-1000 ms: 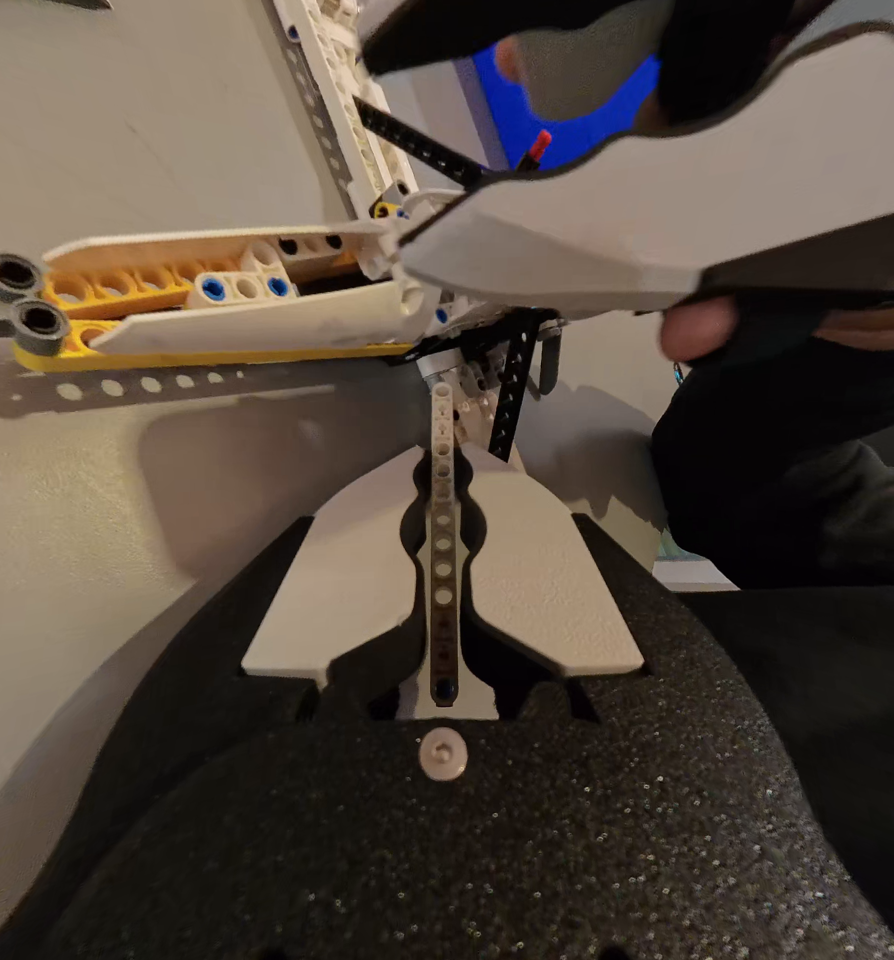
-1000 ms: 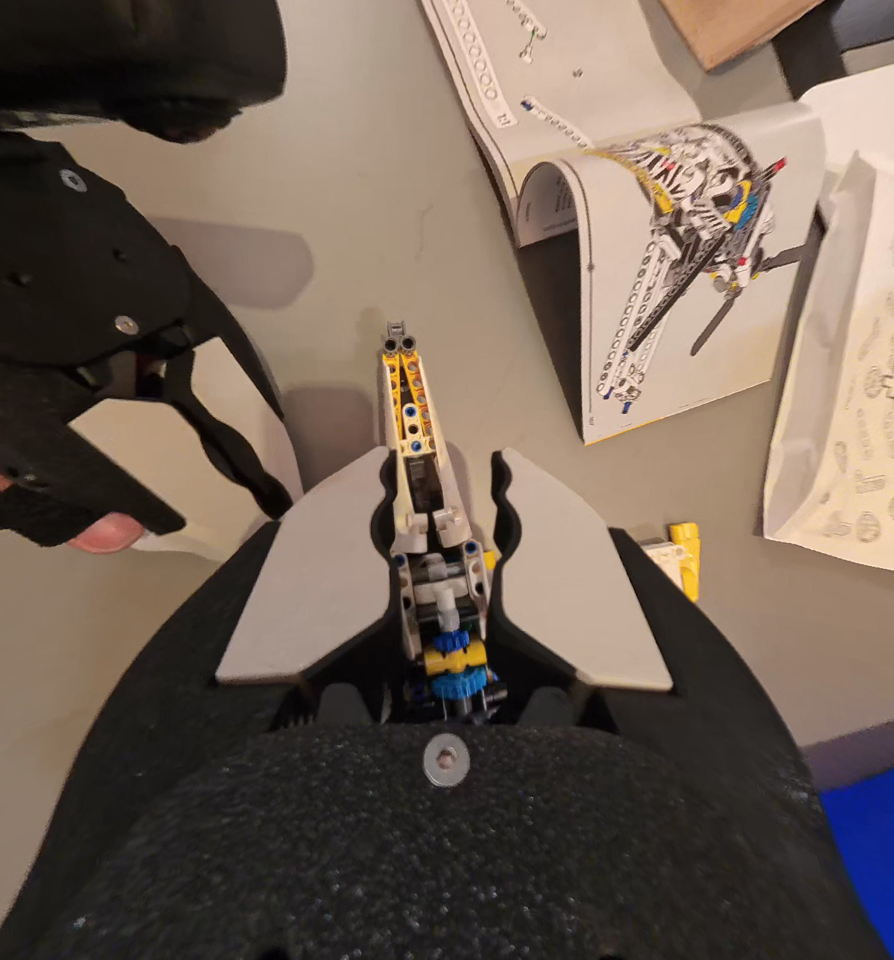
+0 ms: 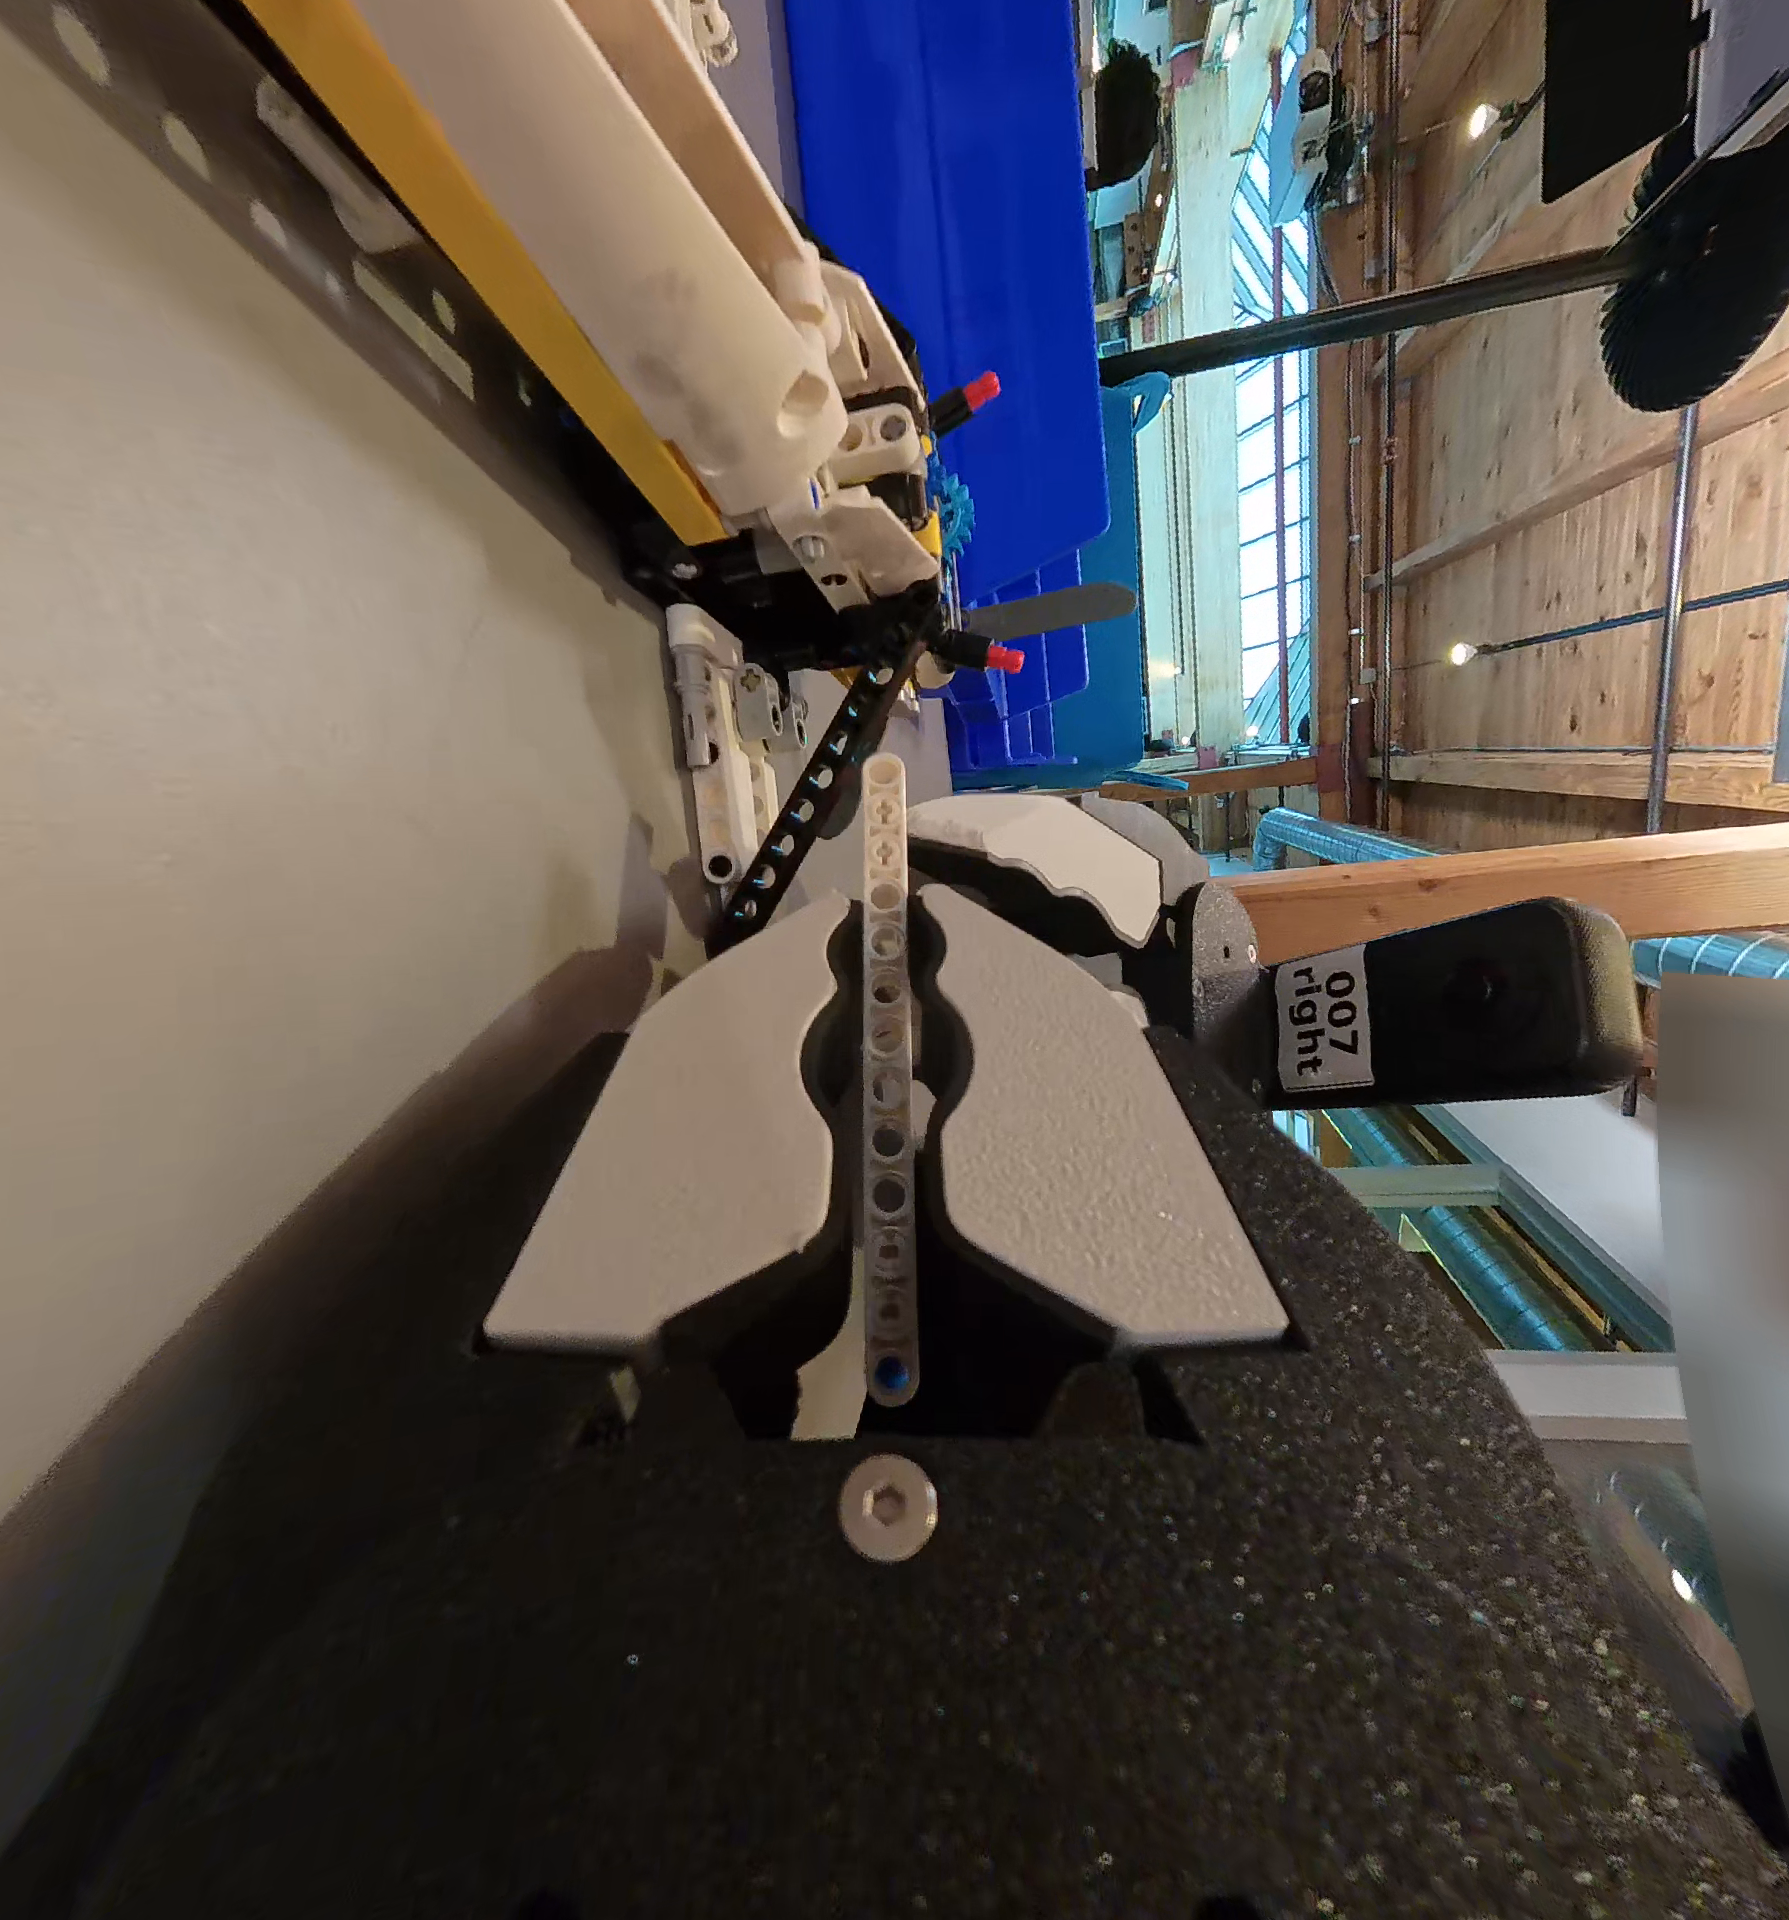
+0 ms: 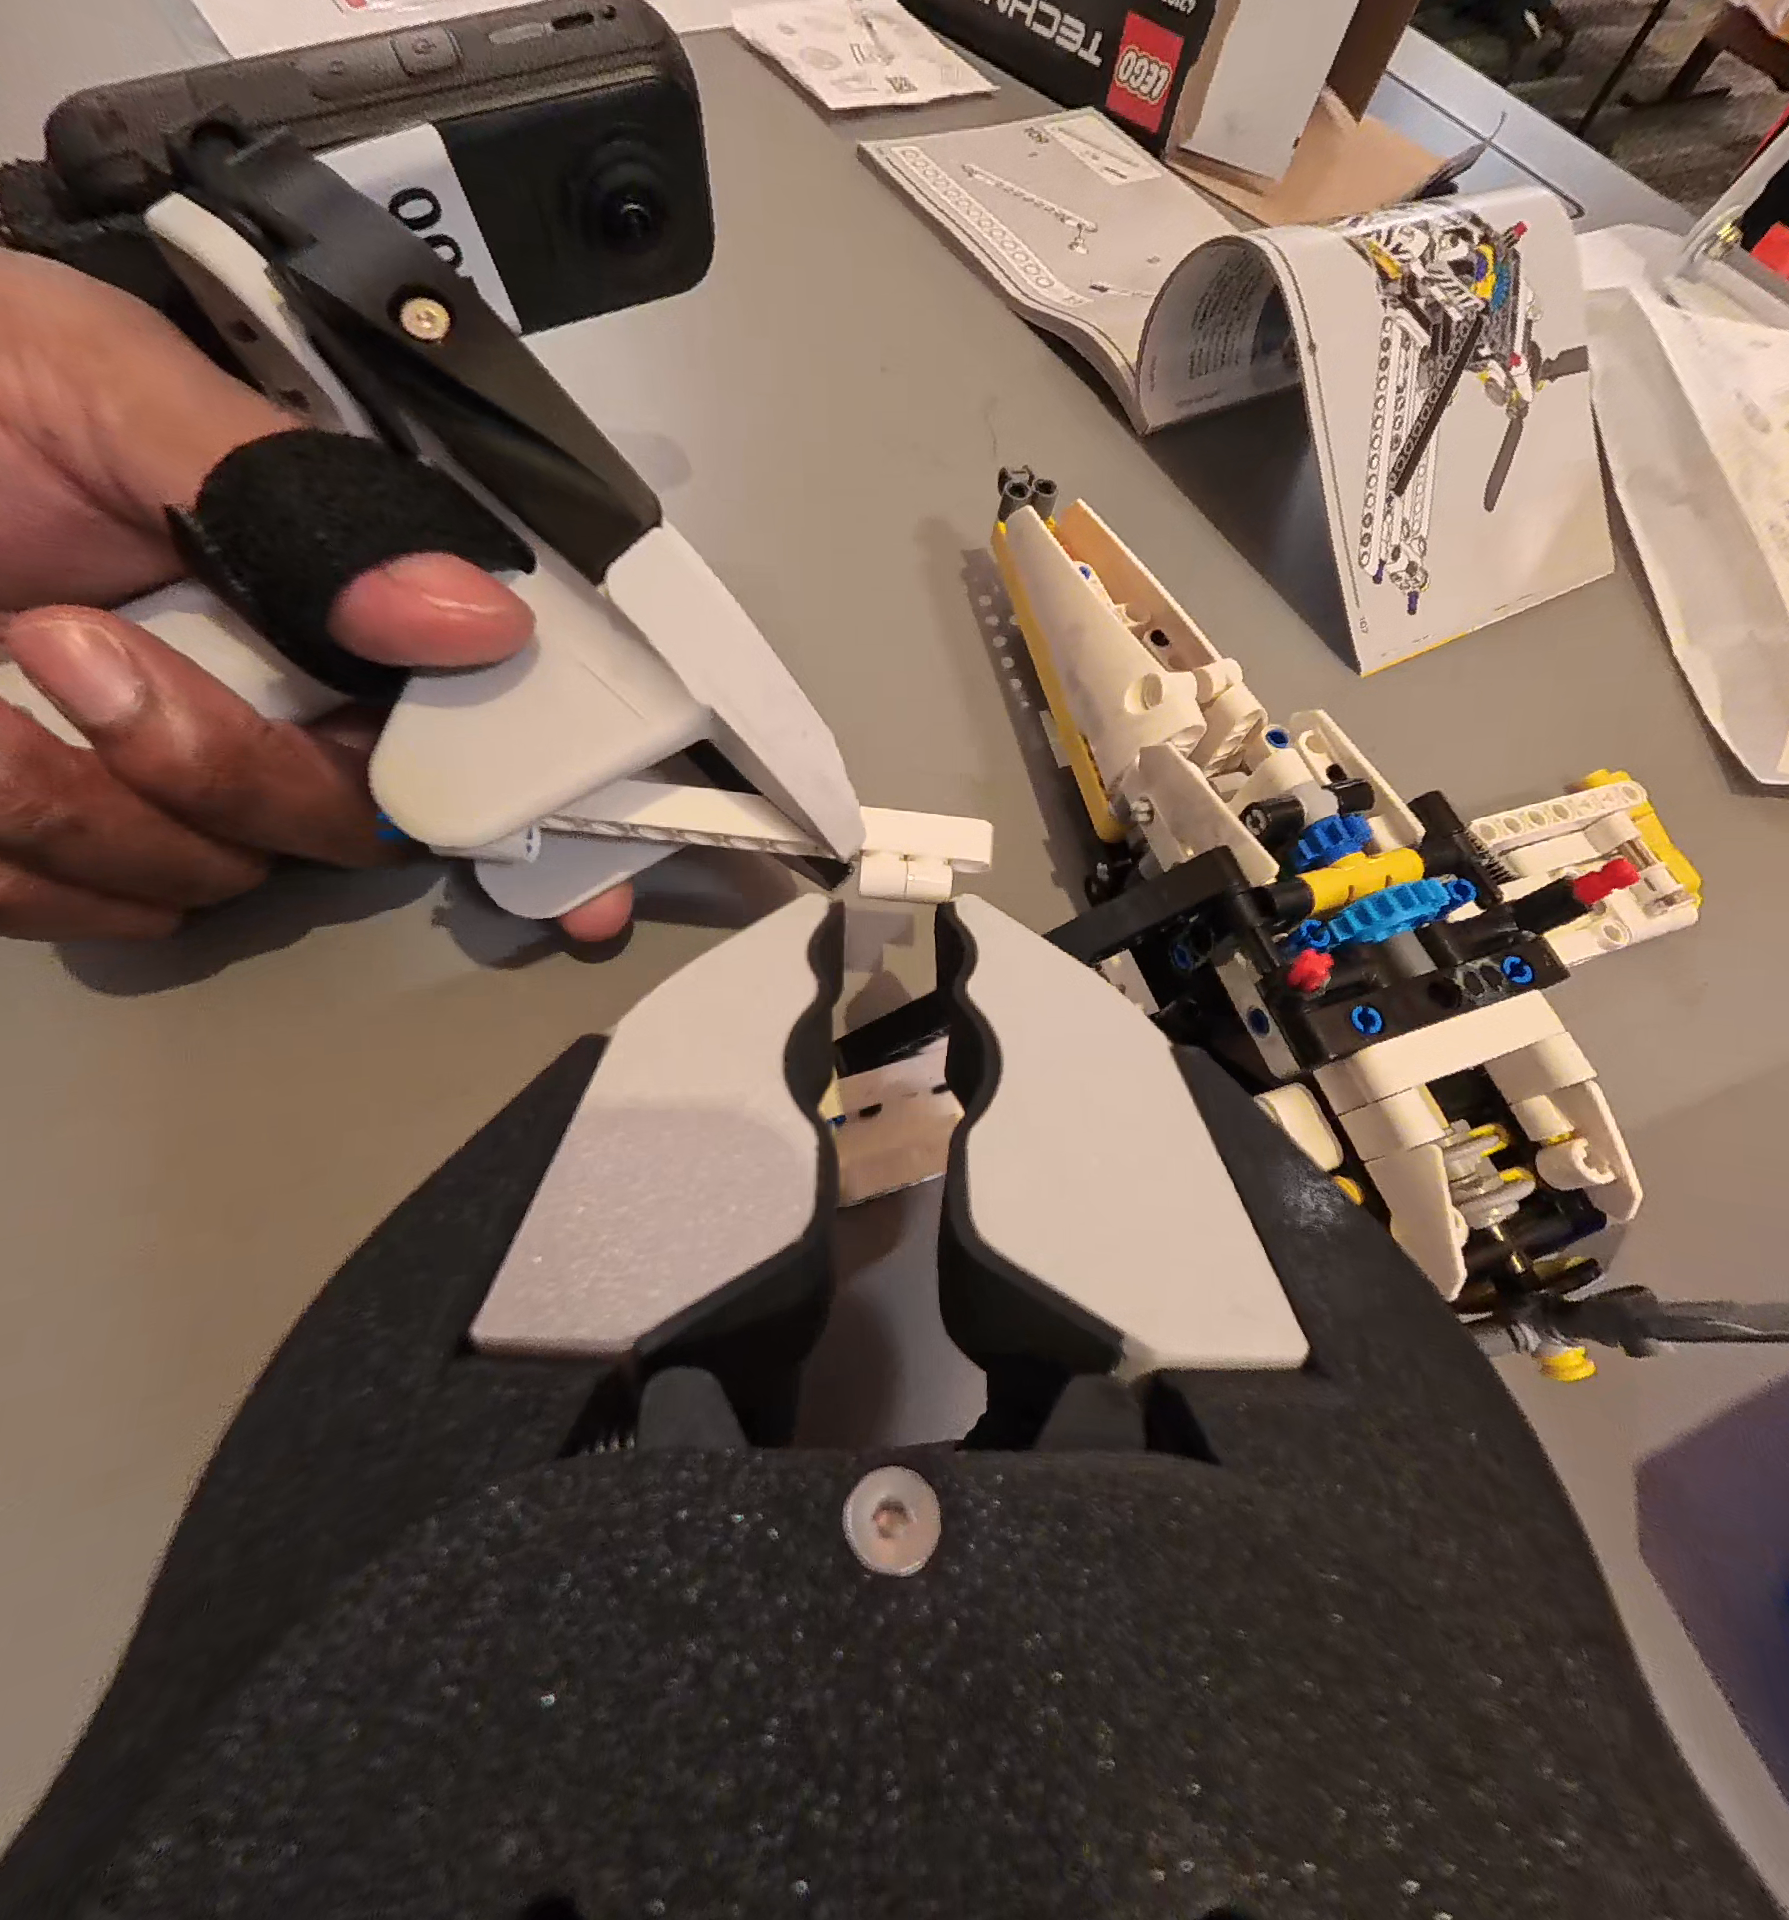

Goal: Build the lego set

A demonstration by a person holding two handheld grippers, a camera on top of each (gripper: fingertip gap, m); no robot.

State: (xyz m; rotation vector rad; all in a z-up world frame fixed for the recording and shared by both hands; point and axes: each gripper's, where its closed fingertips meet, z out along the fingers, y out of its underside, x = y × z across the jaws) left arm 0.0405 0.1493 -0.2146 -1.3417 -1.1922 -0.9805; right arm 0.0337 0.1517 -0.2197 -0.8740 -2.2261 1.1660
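Left gripper (image 3: 885,914) first: its two fingers are pressed in on a long white beam (image 3: 885,1039) full of holes, pinching it along its length. The far end of the beam pokes out past the fingertips. A hand (image 4: 90,623) on the left of the table (image 4: 246,1143) carries that gripper, and from this side the beam ends in a small white connector piece (image 4: 921,852) sitting right at its tip.

Over to the right gripper (image 4: 885,914): it comes in from the near side, its fingertips directly under that connector with a narrow gap between them. Something pale hangs down into the gap, but whether the pads actually press on it, I cannot tell. Lower down between the fingers a black and white part shows through.

Just to the right lies the brick-built model (image 4: 1285,831) on the table, white and yellow with black framing, blue gears and small red tips. It is untouched by either gripper. Farther off on the right an instruction booklet (image 4: 1389,343) stands arched open, and beyond the model in the left wrist view sits a blue bin (image 3: 952,260)
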